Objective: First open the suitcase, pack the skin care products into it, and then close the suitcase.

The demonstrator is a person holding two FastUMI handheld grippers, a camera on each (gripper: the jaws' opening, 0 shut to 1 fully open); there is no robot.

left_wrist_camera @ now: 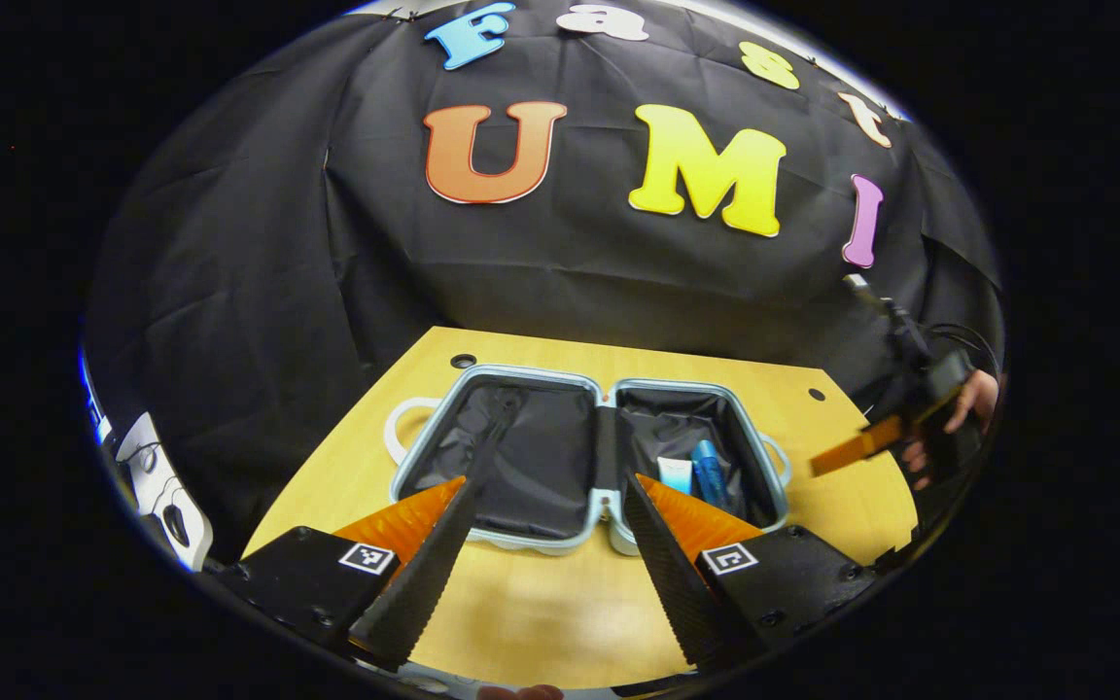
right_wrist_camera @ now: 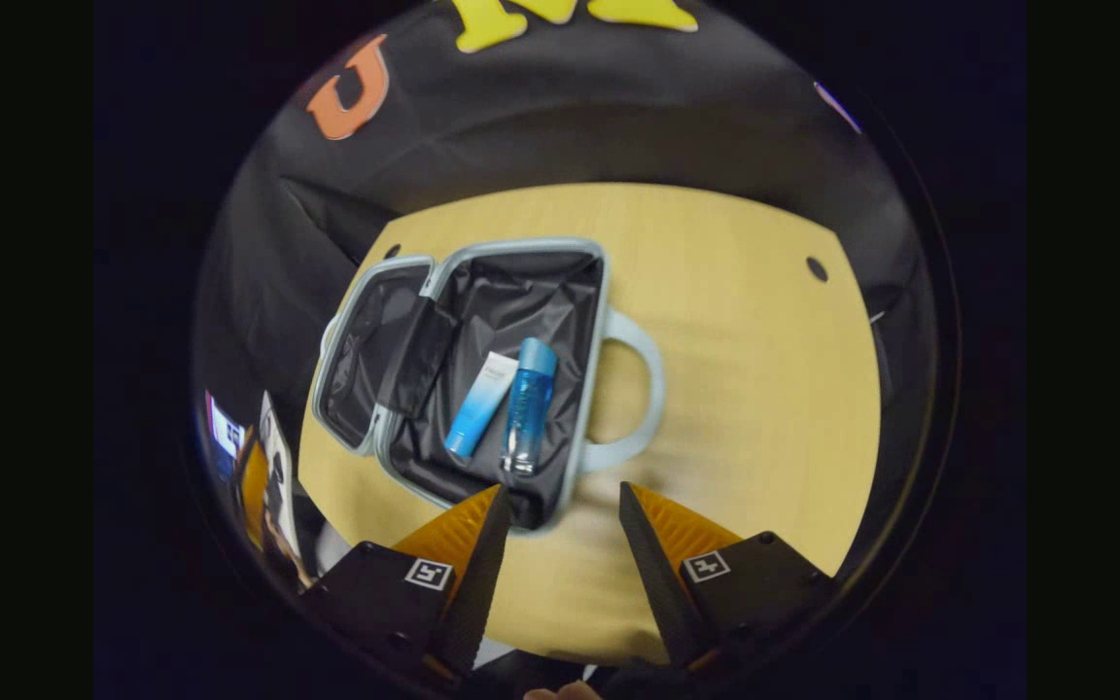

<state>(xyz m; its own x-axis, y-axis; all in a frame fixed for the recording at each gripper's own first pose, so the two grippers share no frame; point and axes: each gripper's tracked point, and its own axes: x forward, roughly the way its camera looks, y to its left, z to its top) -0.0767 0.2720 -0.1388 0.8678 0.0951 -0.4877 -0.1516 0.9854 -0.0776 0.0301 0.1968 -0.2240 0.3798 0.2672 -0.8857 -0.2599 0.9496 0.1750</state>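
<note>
A pale blue suitcase [left_wrist_camera: 587,515] [right_wrist_camera: 591,340] lies open flat on the wooden table [left_wrist_camera: 541,603], both halves lined in black. In its right half lie a white-and-blue tube [left_wrist_camera: 675,474] [right_wrist_camera: 478,404] and a blue bottle [left_wrist_camera: 710,472] [right_wrist_camera: 529,404], side by side. My left gripper [left_wrist_camera: 550,491] stands open over the suitcase's near rim, nothing between its fingers. My right gripper [right_wrist_camera: 560,501] is open above the table, just off the near corner of the half that holds the products. The left gripper view also shows the right gripper [left_wrist_camera: 857,447] far right, held by a hand [left_wrist_camera: 973,399].
Each suitcase half has a looped handle [left_wrist_camera: 400,428] [right_wrist_camera: 638,389] sticking out sideways. The table [right_wrist_camera: 764,389] has small round holes [left_wrist_camera: 463,361] [right_wrist_camera: 817,268] near its back corners. Bare wood lies right of the suitcase. Booth equipment [left_wrist_camera: 157,486] stands at the far left.
</note>
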